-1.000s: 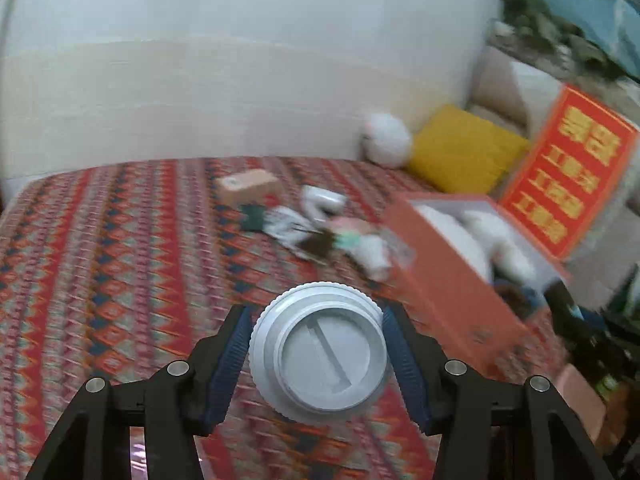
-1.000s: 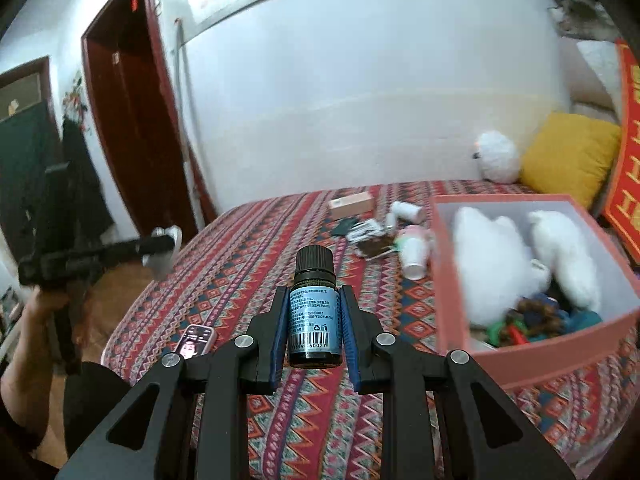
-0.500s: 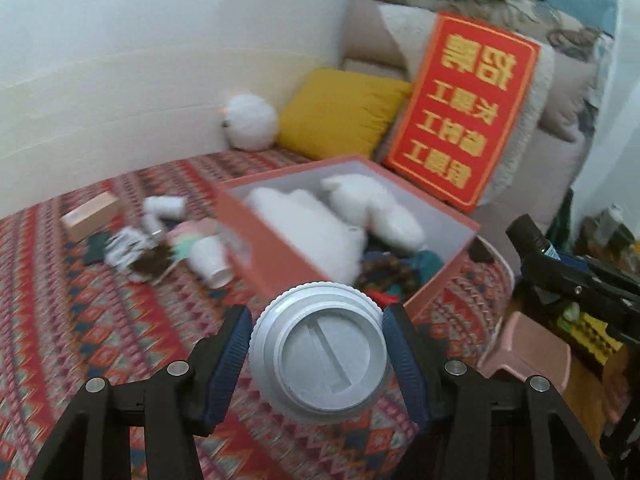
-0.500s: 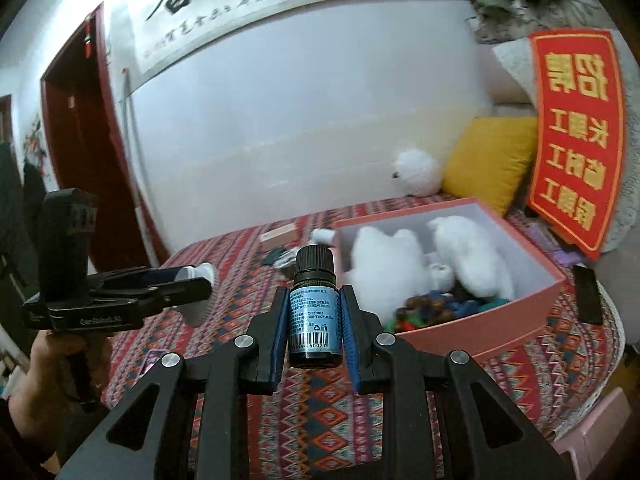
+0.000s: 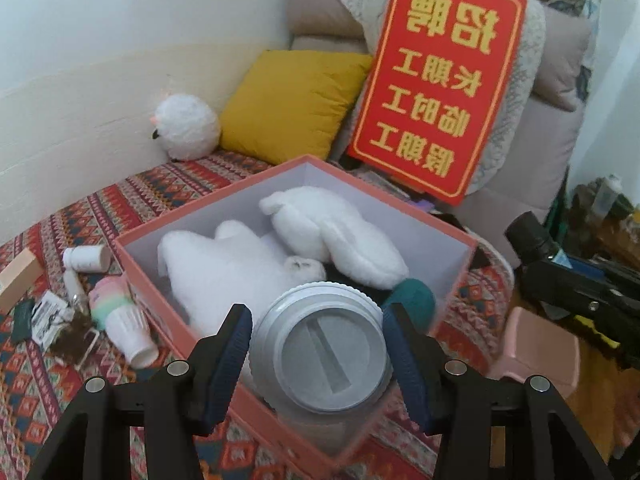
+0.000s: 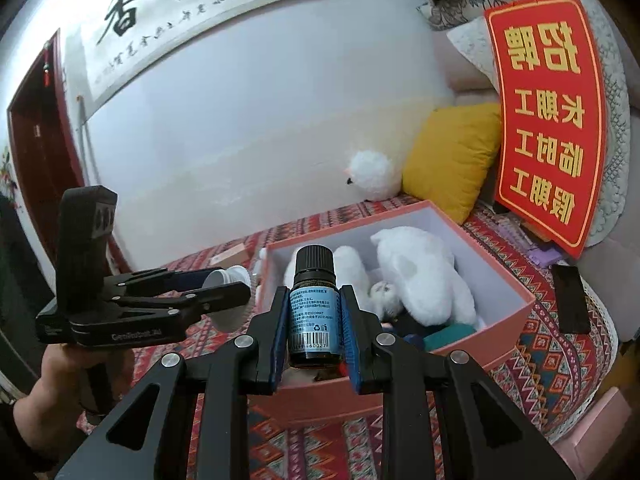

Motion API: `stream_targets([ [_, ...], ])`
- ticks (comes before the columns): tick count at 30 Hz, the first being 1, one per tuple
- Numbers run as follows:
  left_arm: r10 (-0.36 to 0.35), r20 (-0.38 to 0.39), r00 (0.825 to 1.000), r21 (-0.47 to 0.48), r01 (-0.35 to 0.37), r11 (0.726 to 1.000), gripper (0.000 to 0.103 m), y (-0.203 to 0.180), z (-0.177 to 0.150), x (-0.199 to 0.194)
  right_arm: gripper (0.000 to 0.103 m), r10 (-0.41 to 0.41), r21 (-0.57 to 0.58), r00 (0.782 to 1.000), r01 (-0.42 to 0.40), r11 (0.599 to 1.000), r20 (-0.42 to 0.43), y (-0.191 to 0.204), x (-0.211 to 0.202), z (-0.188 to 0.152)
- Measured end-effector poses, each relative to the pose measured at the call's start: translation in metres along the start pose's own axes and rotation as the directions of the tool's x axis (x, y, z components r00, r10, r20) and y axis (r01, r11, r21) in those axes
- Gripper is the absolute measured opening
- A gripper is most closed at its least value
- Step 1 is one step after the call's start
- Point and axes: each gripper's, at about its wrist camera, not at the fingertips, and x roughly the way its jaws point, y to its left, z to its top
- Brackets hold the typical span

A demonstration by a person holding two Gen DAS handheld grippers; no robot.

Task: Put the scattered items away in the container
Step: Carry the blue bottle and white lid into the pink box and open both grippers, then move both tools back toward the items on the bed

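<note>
A white plastic jar (image 5: 324,346) with a ribbed grey lid sits between the blue pads of my left gripper (image 5: 320,340), which is shut on it above the near corner of the salmon-pink box (image 5: 452,232). In the right wrist view that left gripper (image 6: 224,286) hangs at the box's left end. My right gripper (image 6: 314,320) is shut on a small dark bottle (image 6: 314,304) with a blue label and black cap, just in front of the pink box's (image 6: 516,300) near wall. White plush toys (image 5: 328,228) and a teal item (image 5: 416,300) lie inside.
Left of the box lie a white bottle (image 5: 86,258), a pastel cup (image 5: 120,320), a cardboard carton (image 5: 16,276) and packets (image 5: 48,316). A fluffy white ball (image 5: 186,126), yellow cushion (image 5: 296,100) and red sign (image 5: 440,80) stand behind. A pink stool (image 5: 540,348) sits right; a black phone (image 6: 570,300) lies on the bed.
Both grippers have swung right and closer to the pink box. The left one with the jar now hangs over the box's near corner; the right one with the bottle faces its near wall.
</note>
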Motion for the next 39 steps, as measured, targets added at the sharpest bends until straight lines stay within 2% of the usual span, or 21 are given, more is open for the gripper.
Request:
stream_targets([
  [5, 0.003, -0.029, 1.0, -0.025, -0.004, 1.0, 0.059, 0.016, 0.007, 0.033, 0.026, 0.002, 0.013, 0.999, -0.001, 1.0, -0.045, -0.019, 0.043, 0.003],
  [9, -0.018, -0.038, 0.999, -0.048, 0.016, 0.999, 0.059, 0.028, 0.009, 0.05, 0.026, 0.034, 0.03, 0.997, -0.032, 0.999, -0.072, -0.025, 0.074, 0.004],
  [10, -0.029, -0.04, 0.999, -0.054, 0.026, 0.998, 0.065, 0.029, 0.009, 0.052, 0.031, 0.043, 0.04, 0.997, -0.04, 0.998, -0.07, -0.025, 0.077, 0.005],
  [11, -0.032, -0.028, 0.999, -0.066, 0.03, 0.997, 0.082, 0.032, 0.01, 0.051, 0.036, 0.053, 0.05, 0.996, -0.049, 0.998, -0.067, -0.024, 0.081, 0.005],
  [12, -0.032, -0.013, 0.999, -0.08, 0.031, 0.996, 0.09, 0.034, 0.011, 0.049, 0.053, 0.051, 0.067, 0.998, -0.048, 0.997, -0.047, -0.026, 0.082, 0.006],
  [13, -0.034, 0.003, 0.999, -0.087, 0.034, 0.996, 0.101, 0.036, 0.012, 0.045, 0.066, 0.05, 0.084, 0.998, -0.047, 0.995, -0.026, -0.028, 0.082, 0.008],
  [14, -0.036, 0.018, 0.999, -0.093, 0.037, 0.995, 0.102, 0.038, 0.012, 0.041, 0.069, 0.043, 0.093, 0.999, -0.042, 0.995, -0.008, -0.028, 0.081, 0.009],
  [22, -0.012, 0.052, 0.999, -0.13, 0.019, 0.991, 0.102, 0.046, 0.006, 0.016, 0.07, 0.034, 0.128, 0.999, -0.033, 0.991, -0.002, -0.019, 0.071, 0.01],
  [30, 0.007, 0.061, 0.998, -0.212, 0.007, 0.977, 0.102, 0.055, -0.025, -0.022, 0.073, 0.062, 0.084, 0.998, -0.06, 0.995, -0.02, 0.025, 0.044, 0.0],
  [39, 0.046, 0.054, 0.997, -0.285, -0.029, 0.958, 0.102, 0.08, -0.068, -0.071, 0.075, 0.108, 0.034, 0.993, -0.106, 0.994, -0.058, 0.085, 0.031, -0.016],
])
